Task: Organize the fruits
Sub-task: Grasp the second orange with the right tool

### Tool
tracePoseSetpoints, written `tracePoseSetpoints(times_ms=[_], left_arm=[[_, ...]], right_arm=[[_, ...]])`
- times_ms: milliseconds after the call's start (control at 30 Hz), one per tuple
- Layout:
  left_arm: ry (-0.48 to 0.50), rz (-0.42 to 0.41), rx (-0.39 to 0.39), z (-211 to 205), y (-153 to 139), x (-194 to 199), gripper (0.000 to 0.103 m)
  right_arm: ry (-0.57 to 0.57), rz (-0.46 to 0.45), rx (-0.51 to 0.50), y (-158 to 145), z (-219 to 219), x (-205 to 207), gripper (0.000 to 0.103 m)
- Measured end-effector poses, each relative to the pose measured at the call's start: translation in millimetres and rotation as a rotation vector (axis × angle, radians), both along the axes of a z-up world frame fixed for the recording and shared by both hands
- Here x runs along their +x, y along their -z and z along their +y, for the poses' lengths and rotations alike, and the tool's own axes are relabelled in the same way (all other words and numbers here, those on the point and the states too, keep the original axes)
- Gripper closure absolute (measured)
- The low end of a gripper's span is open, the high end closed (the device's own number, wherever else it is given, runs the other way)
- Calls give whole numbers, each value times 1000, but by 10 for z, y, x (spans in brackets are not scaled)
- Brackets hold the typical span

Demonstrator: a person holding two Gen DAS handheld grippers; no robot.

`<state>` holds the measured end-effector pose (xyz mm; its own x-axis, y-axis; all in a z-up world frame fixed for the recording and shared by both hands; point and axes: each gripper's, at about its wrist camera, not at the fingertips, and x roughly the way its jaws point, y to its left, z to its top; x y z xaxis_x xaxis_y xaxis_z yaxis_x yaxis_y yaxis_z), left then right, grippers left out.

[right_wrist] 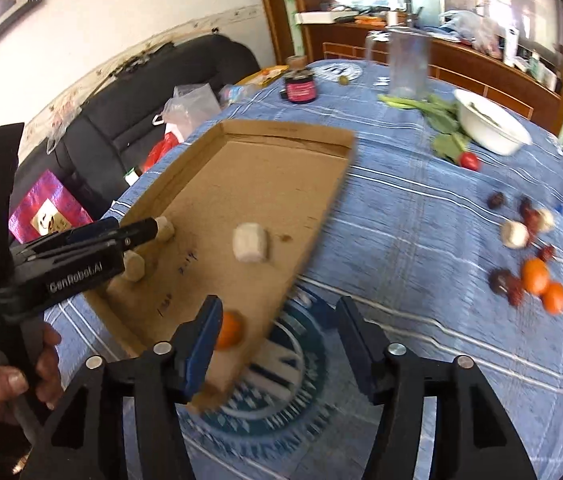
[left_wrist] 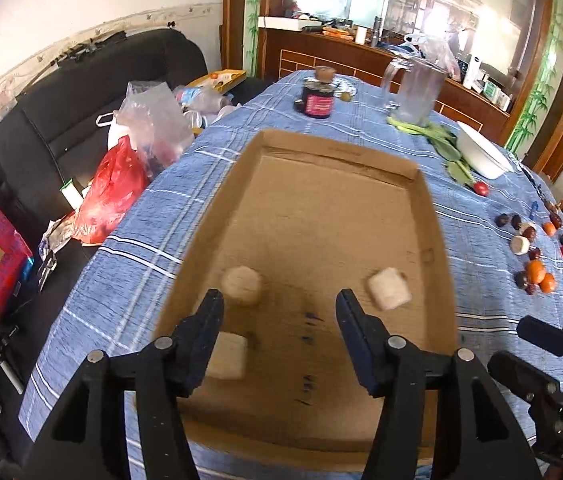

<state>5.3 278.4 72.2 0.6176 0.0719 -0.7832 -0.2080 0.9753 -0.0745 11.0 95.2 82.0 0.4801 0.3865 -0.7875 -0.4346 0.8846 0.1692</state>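
Observation:
A shallow cardboard tray (left_wrist: 421, 200) (right_wrist: 321, 184) lies on the blue striped tablecloth. It holds three white chunks (left_wrist: 388, 289) (right_wrist: 250, 242) and a small orange fruit (right_wrist: 230, 329) near its front corner. My left gripper (left_wrist: 279, 312) is open and empty above the tray's near half; it also shows from the side in the right wrist view (right_wrist: 149, 232). My right gripper (right_wrist: 277, 320) is open and empty over the tray's near right corner, with the orange fruit just beside its left finger. Loose fruits lie in a cluster to the right: oranges (left_wrist: 537, 272) (right_wrist: 536, 275), dark dates and white pieces.
A white bowl (left_wrist: 481, 152) (right_wrist: 489, 124), green leaves (right_wrist: 441, 120), a red fruit (left_wrist: 481, 188), a clear pitcher (left_wrist: 417, 92) and a dark jar (left_wrist: 317, 102) stand at the table's far end. Plastic bags (left_wrist: 113, 196) and a black sofa lie left of the table.

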Motion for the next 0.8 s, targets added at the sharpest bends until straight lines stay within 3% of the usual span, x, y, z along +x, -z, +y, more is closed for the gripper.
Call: tracePoseSetpoints(times_ms=[167, 300, 400, 567, 800], left_arm=[[33, -13, 22, -429, -128, -49, 38], [89, -16, 26, -878, -165, -62, 29], [149, 2, 15, -1224, -137, -35, 29], [219, 40, 37, -1681, -34, -4, 29], [229, 96, 46, -1945, 108, 9, 29]], right_arm=[[42, 10, 16, 21, -507, -132, 39], [97, 17, 34, 71, -968, -191, 39], [152, 26, 47, 117, -1352, -178, 40], [266, 34, 30, 224, -2013, 35, 40], [323, 53, -3, 394, -2488, 532, 40]])
